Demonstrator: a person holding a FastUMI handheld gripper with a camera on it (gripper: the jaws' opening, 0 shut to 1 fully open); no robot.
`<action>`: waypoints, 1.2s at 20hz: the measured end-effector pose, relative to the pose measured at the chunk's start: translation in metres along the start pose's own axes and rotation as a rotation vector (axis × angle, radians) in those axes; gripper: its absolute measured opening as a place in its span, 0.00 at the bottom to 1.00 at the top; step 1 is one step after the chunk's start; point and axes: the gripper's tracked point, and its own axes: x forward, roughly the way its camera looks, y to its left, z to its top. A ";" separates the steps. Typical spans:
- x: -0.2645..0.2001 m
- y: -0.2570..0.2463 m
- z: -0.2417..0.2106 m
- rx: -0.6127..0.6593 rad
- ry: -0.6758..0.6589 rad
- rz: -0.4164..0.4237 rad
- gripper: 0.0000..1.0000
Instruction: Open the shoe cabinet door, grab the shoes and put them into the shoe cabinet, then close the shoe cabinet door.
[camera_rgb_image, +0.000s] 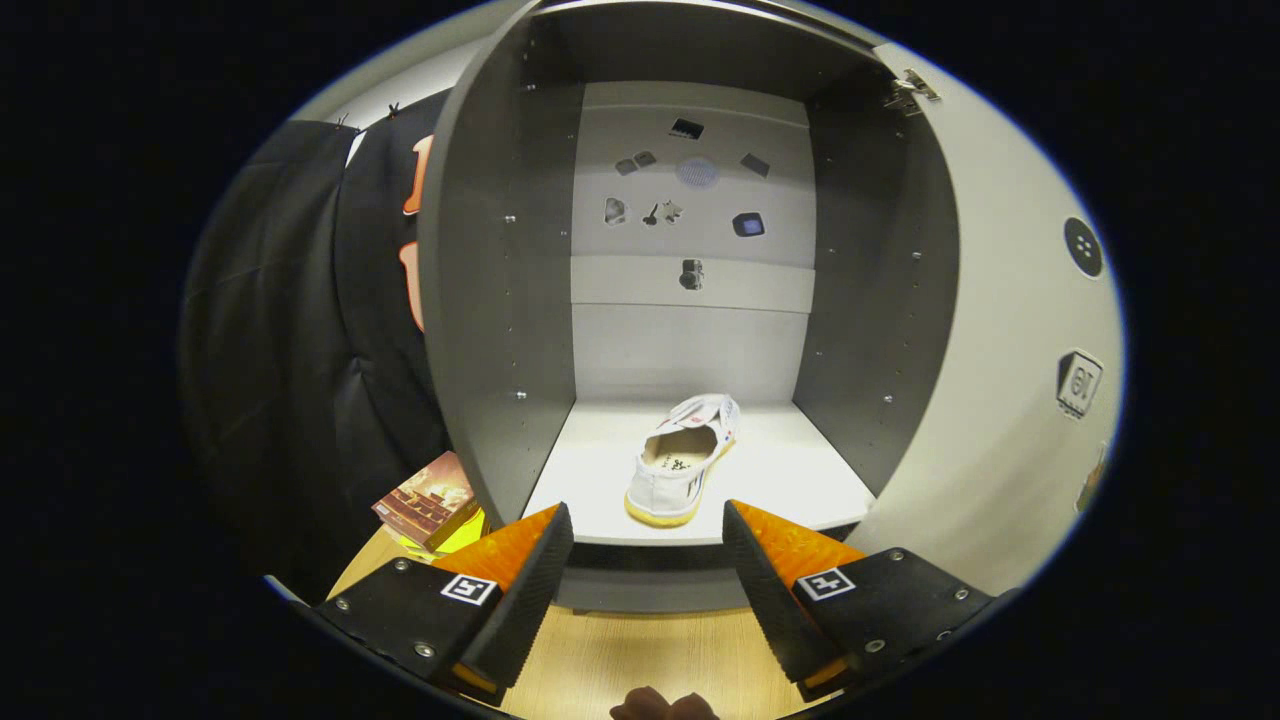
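The shoe cabinet (500, 300) stands open just ahead, its door (1000, 400) swung out to the right. A white slip-on shoe (685, 460) with a yellow sole lies on the cabinet's bottom shelf (800, 480), heel toward me, a little beyond the fingers. My gripper (648, 525) is open with nothing between its fingers, held just in front of the shelf's front edge above the wooden floor (640, 650).
Several small stickers dot the cabinet's back panel (690, 200) and the inside of the door. A brown box (428, 498) lies on something yellow to the left of the cabinet. Black cloth (290, 350) hangs on the left. A hand (662, 706) shows below the fingers.
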 end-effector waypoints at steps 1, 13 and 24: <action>-0.014 -0.002 -0.003 0.006 -0.004 -0.003 0.94; -0.138 -0.032 -0.002 0.110 -0.108 -0.008 0.93; -0.263 -0.128 -0.013 0.108 -0.209 0.091 0.94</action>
